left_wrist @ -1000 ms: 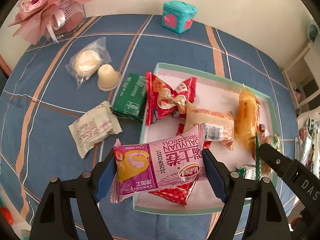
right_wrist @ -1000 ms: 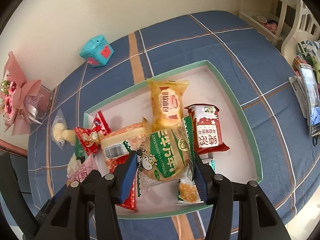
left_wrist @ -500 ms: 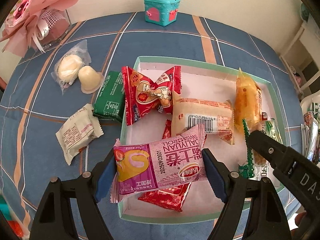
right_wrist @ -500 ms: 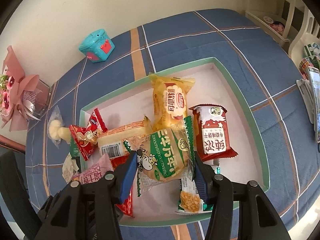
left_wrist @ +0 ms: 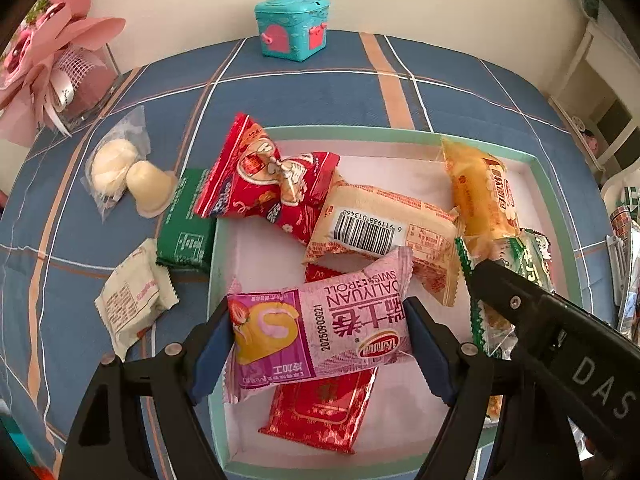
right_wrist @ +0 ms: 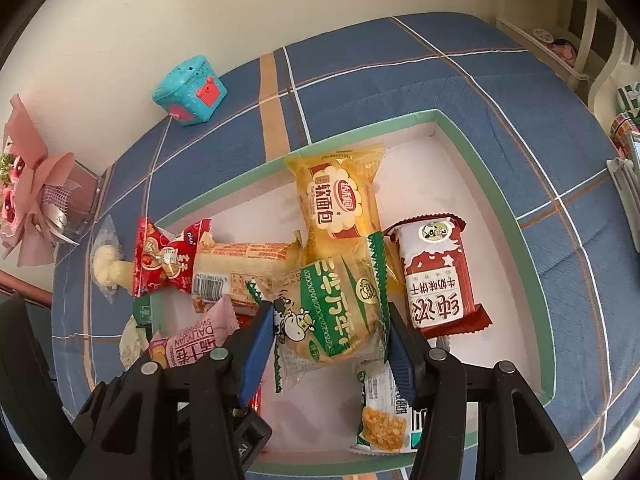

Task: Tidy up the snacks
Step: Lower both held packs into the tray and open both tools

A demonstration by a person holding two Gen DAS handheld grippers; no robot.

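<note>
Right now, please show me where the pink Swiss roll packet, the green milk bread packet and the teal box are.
pink Swiss roll packet (left_wrist: 320, 322), left wrist view, middle of the wrapper.
green milk bread packet (right_wrist: 332, 308), right wrist view, middle of its front.
teal box (left_wrist: 294, 26), left wrist view, front face.

Your pink Swiss roll wrapper (left_wrist: 320, 330) in glossy crinkled plastic film, your green bread pack (right_wrist: 332, 312) partly clear and shiny, tray (right_wrist: 500, 200) floor matt white like card, table cloth (left_wrist: 304, 96) woven matt blue plaid, jaws with smooth blue pads (left_wrist: 210, 354) on matt black plastic.
</note>
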